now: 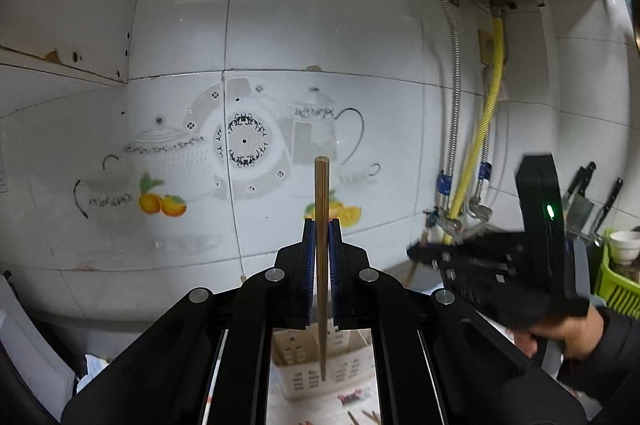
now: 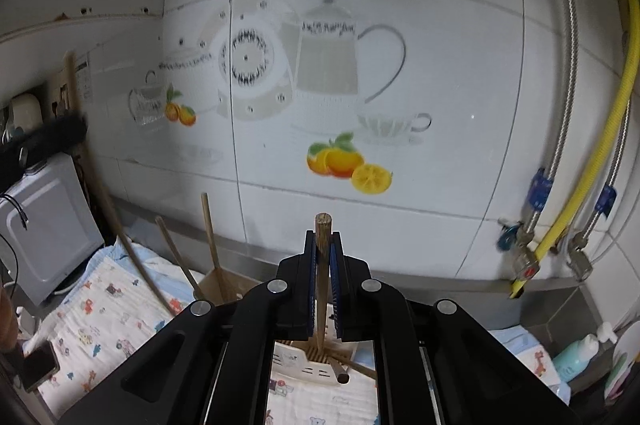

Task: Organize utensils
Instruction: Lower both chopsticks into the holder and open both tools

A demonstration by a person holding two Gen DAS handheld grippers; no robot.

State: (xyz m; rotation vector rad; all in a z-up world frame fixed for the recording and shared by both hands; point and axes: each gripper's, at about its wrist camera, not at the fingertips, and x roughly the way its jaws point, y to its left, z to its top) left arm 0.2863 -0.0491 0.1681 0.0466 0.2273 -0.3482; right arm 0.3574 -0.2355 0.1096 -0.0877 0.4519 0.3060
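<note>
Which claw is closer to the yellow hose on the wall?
The right claw. The yellow hose shows large just off to its right side. The left claw is farther left, with the right one between it and the hose.

The left gripper [image 1: 322, 237] is matte black with blue ribbed pads [image 1: 308, 265] and round silver screws. At right of frame, the right gripper [image 1: 424, 253] shows a green light, held by a bare hand [image 1: 576, 333] in a dark sleeve.
</note>
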